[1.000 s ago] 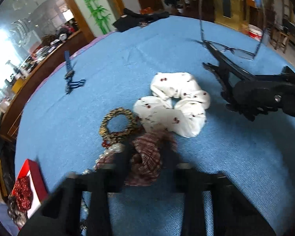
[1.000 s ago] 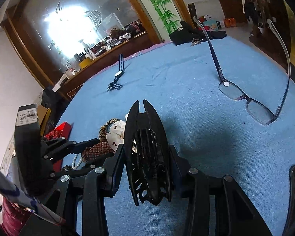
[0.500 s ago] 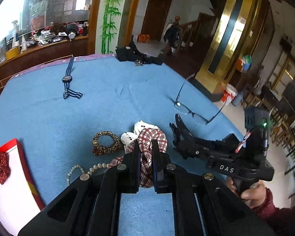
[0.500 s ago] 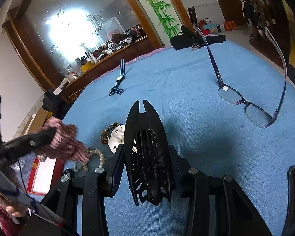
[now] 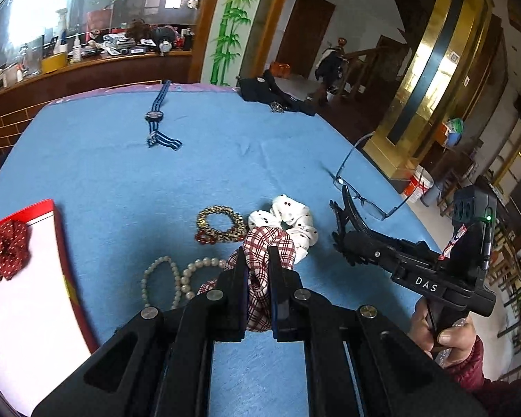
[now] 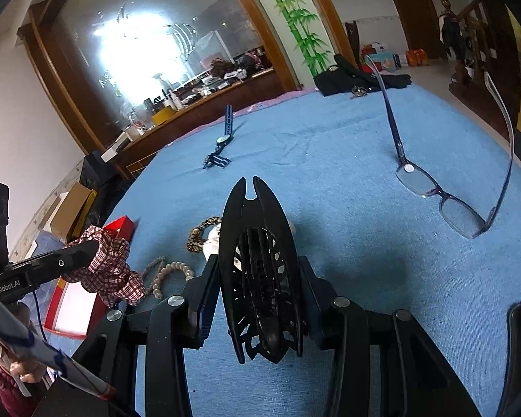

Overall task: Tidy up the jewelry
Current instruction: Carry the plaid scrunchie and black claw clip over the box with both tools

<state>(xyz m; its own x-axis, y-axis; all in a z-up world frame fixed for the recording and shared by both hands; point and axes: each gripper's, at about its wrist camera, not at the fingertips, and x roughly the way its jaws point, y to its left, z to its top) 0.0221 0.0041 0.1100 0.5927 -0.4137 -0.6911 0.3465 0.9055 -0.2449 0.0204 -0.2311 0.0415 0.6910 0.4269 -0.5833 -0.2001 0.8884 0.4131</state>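
Observation:
My left gripper [image 5: 257,260] is shut on a red plaid scrunchie [image 5: 271,243] and holds it above the blue cloth; it also shows in the right wrist view [image 6: 111,267]. My right gripper [image 6: 257,274] is shut on a black hair claw clip [image 6: 260,260], seen from the left wrist view too [image 5: 347,229]. On the cloth lie a white dotted scrunchie [image 5: 291,215], a leopard scrunchie [image 5: 218,226] and a pearl necklace [image 5: 177,274]. A red-rimmed white box [image 5: 34,295] at the left holds a red dotted scrunchie [image 5: 7,250].
Glasses [image 6: 444,191] stand on the cloth at the right. A striped-strap watch [image 5: 156,118] lies farther back. A black garment [image 5: 271,93] sits at the table's far edge. The blue table [image 5: 121,173] ends at the right and far sides.
My left gripper has closed on the plaid scrunchie, lifted it off the cloth and moved left toward the box. The right gripper has held still with the claw clip.

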